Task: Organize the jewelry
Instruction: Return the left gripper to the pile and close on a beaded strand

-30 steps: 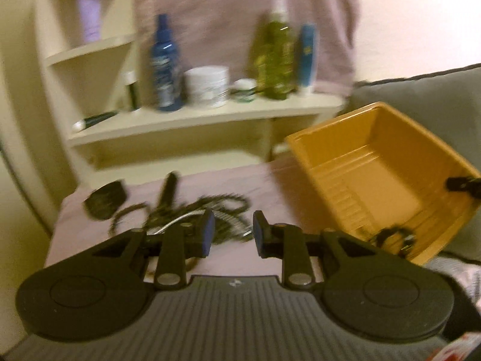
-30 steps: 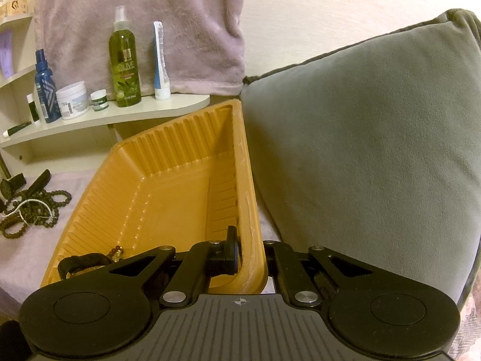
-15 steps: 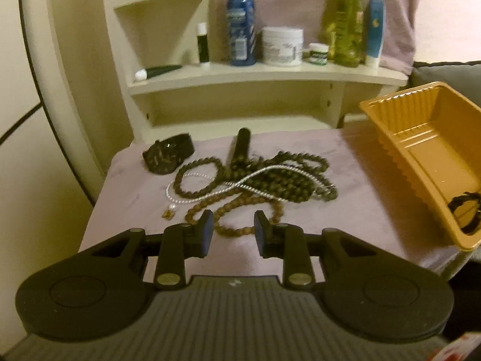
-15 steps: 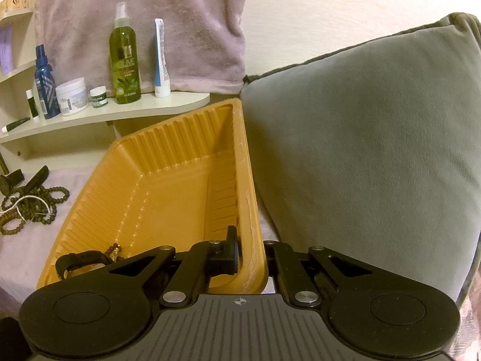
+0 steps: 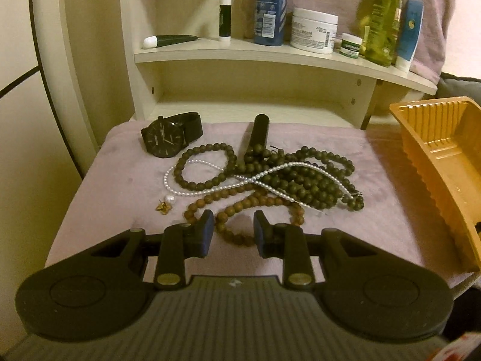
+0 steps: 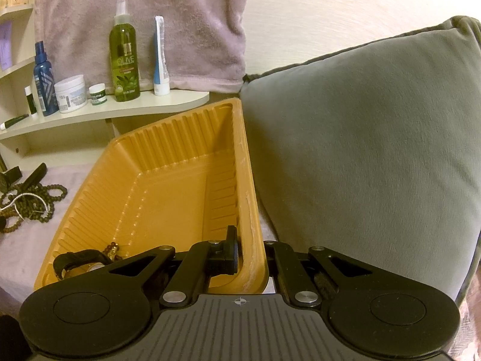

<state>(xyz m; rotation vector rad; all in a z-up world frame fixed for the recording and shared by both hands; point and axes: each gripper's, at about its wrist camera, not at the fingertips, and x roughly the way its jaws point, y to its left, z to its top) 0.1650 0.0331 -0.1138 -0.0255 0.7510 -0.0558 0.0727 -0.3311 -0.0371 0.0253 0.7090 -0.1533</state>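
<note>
Left gripper hovers low over the purple cloth, fingers spread with nothing between them, the light brown bead strand lying right in front of the gap. Just beyond it sits the tangle: dark bead necklaces, a pearl strand looping through them, and a dark bead bracelet on the left side of the pile. A small gold earring with a pearl lies apart on the cloth, left of the brown beads. At the back, a black wristwatch rests beside a black tube-shaped object, which touches the beads.

Over on the right, the orange plastic tray is tilted up, its far edge leaning toward the grey cushion. The right gripper has its fingers pinching the tray's near right wall, one finger inside, one outside. Down in the tray's low corner sit a black strap, perhaps another watch, and a few brown beads; much of it is hidden behind the gripper body.

Behind everything, the shelf carries a blue bottle, a white jar and a green olive spray bottle.
</note>
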